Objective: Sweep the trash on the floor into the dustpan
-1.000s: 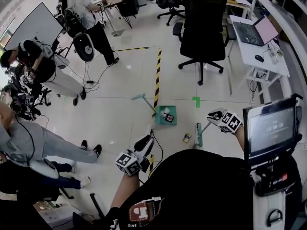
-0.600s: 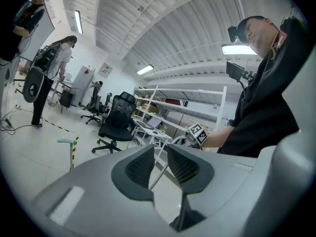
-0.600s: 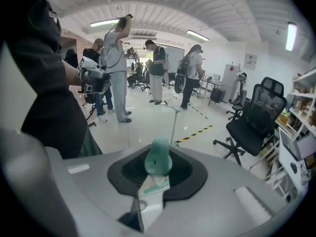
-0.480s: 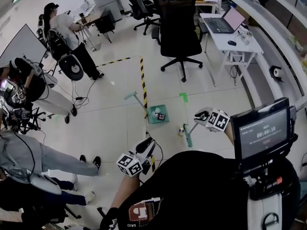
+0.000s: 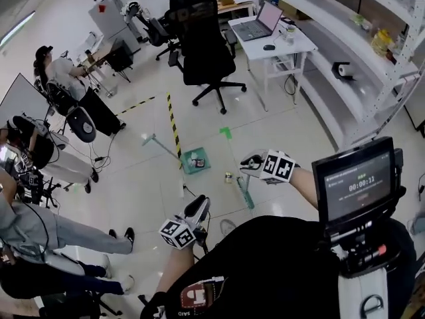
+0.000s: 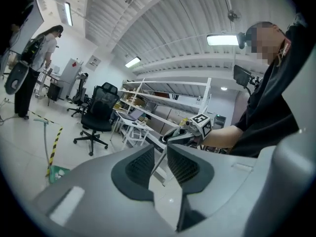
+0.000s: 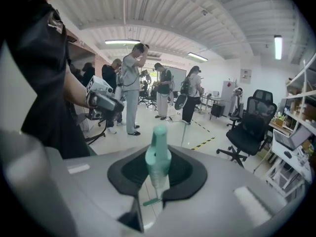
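head view: my right gripper (image 5: pixel 251 163) held the green broom (image 5: pixel 243 191) by its handle, brush end down on the floor (image 5: pixel 146 185). one small piece of trash (image 5: pixel 228 177) lay just beside the brush, apart from the green dustpan (image 5: pixel 186 168), which sat near the striped tape (image 5: pixel 174 126) with scraps in it. my left gripper (image 5: pixel 199 208) hung low, near my body.

left gripper view: its jaws stood narrowly apart with nothing between them; through the gap i saw the broom's thin handle (image 6: pixel 158 163) beyond. the dustpan (image 6: pixel 58 172) was far left on the floor.

right gripper view: the jaws were clamped on the handle's teal grip (image 7: pixel 158 152).
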A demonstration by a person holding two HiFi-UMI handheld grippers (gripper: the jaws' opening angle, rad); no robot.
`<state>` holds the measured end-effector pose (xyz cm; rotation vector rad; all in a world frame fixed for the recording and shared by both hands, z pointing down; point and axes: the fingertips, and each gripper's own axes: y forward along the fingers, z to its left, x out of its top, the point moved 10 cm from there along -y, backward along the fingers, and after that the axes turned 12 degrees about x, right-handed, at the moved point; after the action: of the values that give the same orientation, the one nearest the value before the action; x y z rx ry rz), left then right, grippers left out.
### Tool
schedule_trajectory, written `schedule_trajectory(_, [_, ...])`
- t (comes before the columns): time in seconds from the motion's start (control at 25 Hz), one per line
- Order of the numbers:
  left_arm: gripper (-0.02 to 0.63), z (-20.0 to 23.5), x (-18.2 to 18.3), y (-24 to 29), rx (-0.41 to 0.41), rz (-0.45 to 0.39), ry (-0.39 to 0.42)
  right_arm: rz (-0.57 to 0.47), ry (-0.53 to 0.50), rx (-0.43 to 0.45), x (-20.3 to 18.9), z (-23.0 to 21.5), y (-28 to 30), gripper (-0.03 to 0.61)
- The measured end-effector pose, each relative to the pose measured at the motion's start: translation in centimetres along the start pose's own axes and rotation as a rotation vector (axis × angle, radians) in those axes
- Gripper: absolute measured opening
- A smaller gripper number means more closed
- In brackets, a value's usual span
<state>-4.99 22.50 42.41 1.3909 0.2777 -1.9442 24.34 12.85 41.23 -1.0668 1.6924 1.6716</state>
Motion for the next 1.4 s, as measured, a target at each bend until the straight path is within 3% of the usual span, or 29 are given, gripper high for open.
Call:
schedule_trajectory(0.16, [0.084,-8.0,-3.0,1.2,-0.070,0.019,-0.024,-0.024,0.036,-0.016,-3.7,4.0,-5.3,0.060])
schedule_trajectory(0.28, [0.084,-11.6,-3.8,-0.1,-0.079,0.042,-0.026,-0.017,0.088,-0.024,-6.8,7.0,-7.3,0.060])
schedule_trajectory(0.64, [0.084,-10.8,-6.3,-7.7,-0.027,0.030,-0.041,-0.049,0.227,-0.105,-11.7,14.7,-10.1,0.060])
schedule_trajectory(1.08, [0.084,-4.0,-5.9,-22.3,-0.140,0.038,-0.007,-0.080,0.356,-0.310,-6.8,23.9,-4.0,0.058])
schedule_trajectory(1.4, [0.083,-3.6,-5.8,-26.3,-0.138,0.023,-0.035,-0.082,0.339,-0.231,-2.9,26.5,2.0,0.058])
